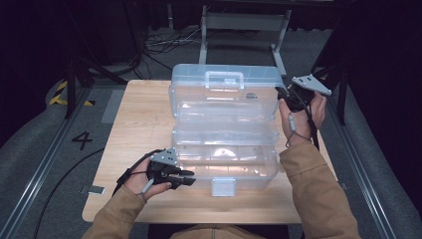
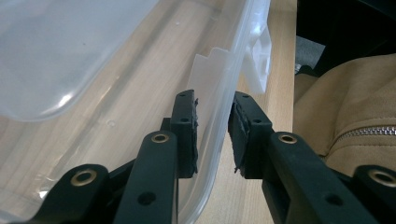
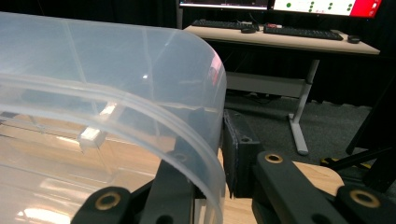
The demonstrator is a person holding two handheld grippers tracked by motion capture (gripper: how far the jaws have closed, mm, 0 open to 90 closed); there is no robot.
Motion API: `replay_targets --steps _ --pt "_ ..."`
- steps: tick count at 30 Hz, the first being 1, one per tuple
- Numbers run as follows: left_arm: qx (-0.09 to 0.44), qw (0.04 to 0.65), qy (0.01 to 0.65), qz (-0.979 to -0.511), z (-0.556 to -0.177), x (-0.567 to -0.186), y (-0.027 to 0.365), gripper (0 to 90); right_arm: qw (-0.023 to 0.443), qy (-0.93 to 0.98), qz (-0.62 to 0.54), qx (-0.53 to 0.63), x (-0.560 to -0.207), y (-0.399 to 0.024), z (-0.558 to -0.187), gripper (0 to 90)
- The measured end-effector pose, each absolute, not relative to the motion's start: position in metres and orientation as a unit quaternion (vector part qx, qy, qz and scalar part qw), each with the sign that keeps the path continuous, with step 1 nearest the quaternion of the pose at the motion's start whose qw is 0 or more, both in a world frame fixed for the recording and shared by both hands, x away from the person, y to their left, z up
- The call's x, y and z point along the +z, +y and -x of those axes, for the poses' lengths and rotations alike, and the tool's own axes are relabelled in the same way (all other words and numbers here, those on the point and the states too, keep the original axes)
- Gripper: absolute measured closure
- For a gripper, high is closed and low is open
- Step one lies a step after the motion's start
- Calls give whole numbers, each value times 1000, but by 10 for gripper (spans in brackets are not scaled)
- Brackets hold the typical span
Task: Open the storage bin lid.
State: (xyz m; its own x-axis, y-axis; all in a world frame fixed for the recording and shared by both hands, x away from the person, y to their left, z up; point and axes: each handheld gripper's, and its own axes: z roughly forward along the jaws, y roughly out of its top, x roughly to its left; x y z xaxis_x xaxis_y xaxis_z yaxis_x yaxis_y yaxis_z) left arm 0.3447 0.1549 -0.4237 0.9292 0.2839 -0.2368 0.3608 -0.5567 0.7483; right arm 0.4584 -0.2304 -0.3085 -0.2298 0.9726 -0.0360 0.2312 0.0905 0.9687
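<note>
A clear plastic toolbox [image 1: 224, 149] lies open on the wooden table [image 1: 139, 114], its lid [image 1: 224, 94] with a handle tipped back at the far side. My left gripper [image 1: 191, 178] is at the base's front left corner. In the left gripper view its pads [image 2: 186, 135] sit on either side of the base's front wall [image 2: 219, 93] and press on it, near the white latch [image 2: 259, 60]. My right gripper [image 1: 281, 94] is at the lid's right end. In the right gripper view the lid's curved rim [image 3: 116, 60] runs between the jaws, with one pad [image 3: 236, 149] against its outside.
The latch [image 1: 223, 186] hangs at the box's front middle. Tan jacket sleeves [image 1: 318, 184] come in from the near edge. Beyond the table stand a metal frame [image 1: 244, 22] and floor cables [image 1: 164, 42]. A desk with keyboards [image 3: 280, 35] stands farther off.
</note>
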Motion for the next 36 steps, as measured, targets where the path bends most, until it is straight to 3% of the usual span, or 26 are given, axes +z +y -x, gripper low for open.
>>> replay_targets --steps 36 --pt "-21 436 187 -880 -339 -425 151 712 351 640 -490 477 -312 -236 -508 805"
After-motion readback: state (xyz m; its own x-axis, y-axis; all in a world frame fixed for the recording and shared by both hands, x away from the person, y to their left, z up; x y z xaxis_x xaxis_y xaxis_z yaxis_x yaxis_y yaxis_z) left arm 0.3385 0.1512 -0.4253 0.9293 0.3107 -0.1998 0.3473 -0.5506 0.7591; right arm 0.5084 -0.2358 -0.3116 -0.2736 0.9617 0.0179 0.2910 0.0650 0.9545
